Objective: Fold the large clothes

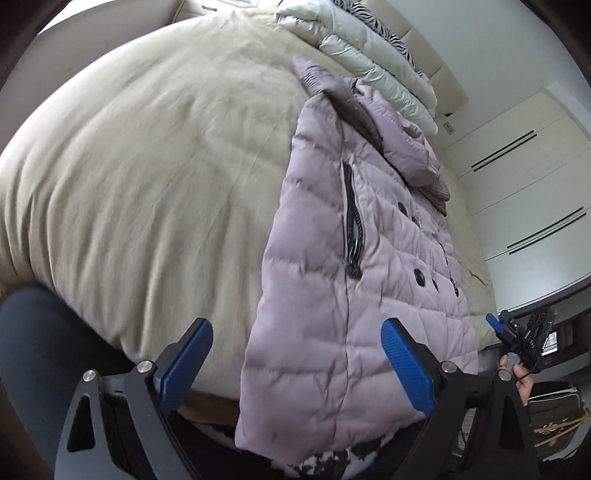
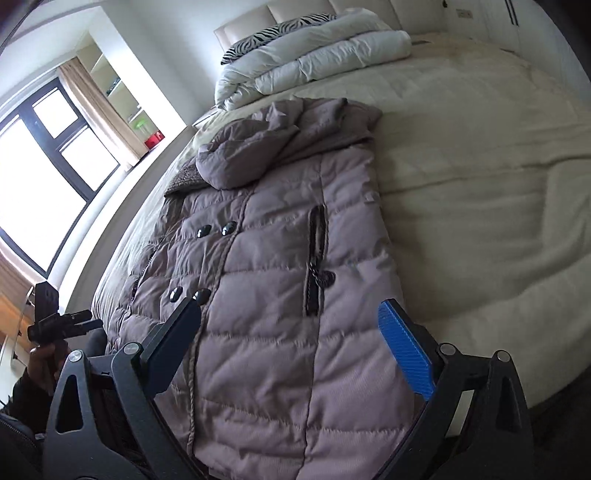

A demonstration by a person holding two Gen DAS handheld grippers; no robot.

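A mauve quilted puffer coat (image 1: 354, 280) lies lengthwise on the cream bed (image 1: 147, 166), sides folded in, hood toward the headboard, hem hanging over the near edge. It also shows in the right wrist view (image 2: 273, 288). My left gripper (image 1: 297, 363) is open, its jaws wide apart just above the coat's hem, holding nothing. My right gripper (image 2: 290, 350) is open over the lower coat, also empty. Each gripper appears at the edge of the other's view: the right one (image 1: 524, 332) and the left one (image 2: 59, 325).
A folded white duvet (image 2: 314, 62) and a zebra-print pillow (image 2: 277, 31) lie at the headboard. A window (image 2: 44, 177) with curtains is to the left, white wardrobes (image 1: 524, 177) to the right. A bag (image 1: 554, 417) sits on the floor.
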